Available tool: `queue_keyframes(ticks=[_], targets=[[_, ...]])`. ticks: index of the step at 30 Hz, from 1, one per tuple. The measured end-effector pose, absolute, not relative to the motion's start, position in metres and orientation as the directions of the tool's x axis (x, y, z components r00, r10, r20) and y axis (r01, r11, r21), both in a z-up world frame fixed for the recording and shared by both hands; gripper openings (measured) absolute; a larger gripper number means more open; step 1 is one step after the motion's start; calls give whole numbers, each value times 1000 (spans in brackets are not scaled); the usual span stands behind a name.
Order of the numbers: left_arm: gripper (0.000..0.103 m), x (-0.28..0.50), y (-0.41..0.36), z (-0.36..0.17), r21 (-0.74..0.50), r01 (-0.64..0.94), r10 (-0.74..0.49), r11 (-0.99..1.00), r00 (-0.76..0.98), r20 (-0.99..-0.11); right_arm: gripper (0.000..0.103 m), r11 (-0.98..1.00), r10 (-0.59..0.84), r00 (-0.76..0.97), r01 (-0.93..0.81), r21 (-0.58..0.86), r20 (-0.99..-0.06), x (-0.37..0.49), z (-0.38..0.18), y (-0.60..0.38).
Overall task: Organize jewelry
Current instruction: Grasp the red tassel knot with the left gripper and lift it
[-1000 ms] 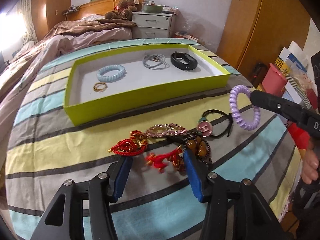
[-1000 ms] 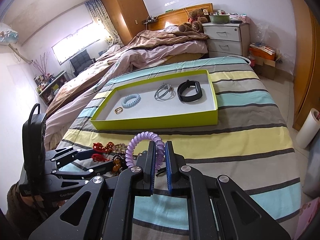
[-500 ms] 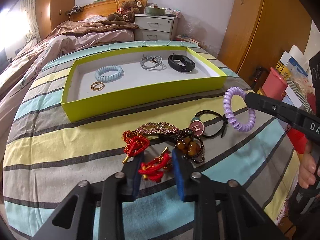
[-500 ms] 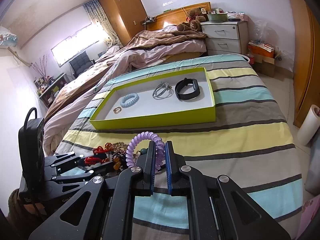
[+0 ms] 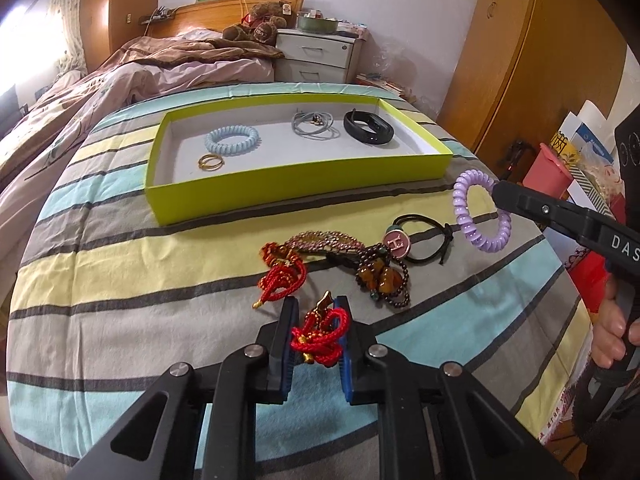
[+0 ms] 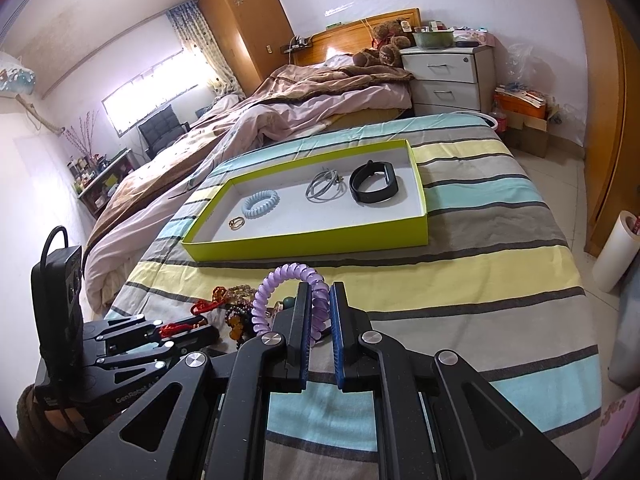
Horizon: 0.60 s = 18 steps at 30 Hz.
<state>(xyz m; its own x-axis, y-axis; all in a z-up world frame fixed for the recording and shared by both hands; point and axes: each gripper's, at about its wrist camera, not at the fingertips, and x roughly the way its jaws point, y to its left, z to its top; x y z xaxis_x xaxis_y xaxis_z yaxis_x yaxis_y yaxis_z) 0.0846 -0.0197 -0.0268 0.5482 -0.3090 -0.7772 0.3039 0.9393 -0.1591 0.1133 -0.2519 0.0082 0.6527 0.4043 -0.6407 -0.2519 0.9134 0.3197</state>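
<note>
Between left tool (image 5: 314,326) pads: red cord bracelet (image 5: 320,334).

Red cord knot (image 5: 319,334) between left gripper (image 5: 316,322) jaws

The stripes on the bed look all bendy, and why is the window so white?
In both wrist views the fisheye lens bows the bedspread stripes and darkens the corners. In the right wrist view the window is washed out by daylight. In the left wrist view glare brightens the upper left edge; the green tray stays sharp.
</note>
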Motion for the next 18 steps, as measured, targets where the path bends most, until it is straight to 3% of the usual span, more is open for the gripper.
queue_keyframes(ticks=[10, 13, 18], targets=[[18, 70, -9, -9, -156, 308, -315, 938, 581, -750, 9, 914, 404, 662, -259, 312, -632, 108, 15, -248], [18, 67, -2, -1, -230, 319, -380, 919, 565, -732, 9, 915, 402, 668, -260, 310, -627, 108, 18, -248], [18, 66, 4, 15, -188, 310, -346, 932, 608, -715, 9, 916, 398, 677, -261, 304, -619, 110, 24, -247]])
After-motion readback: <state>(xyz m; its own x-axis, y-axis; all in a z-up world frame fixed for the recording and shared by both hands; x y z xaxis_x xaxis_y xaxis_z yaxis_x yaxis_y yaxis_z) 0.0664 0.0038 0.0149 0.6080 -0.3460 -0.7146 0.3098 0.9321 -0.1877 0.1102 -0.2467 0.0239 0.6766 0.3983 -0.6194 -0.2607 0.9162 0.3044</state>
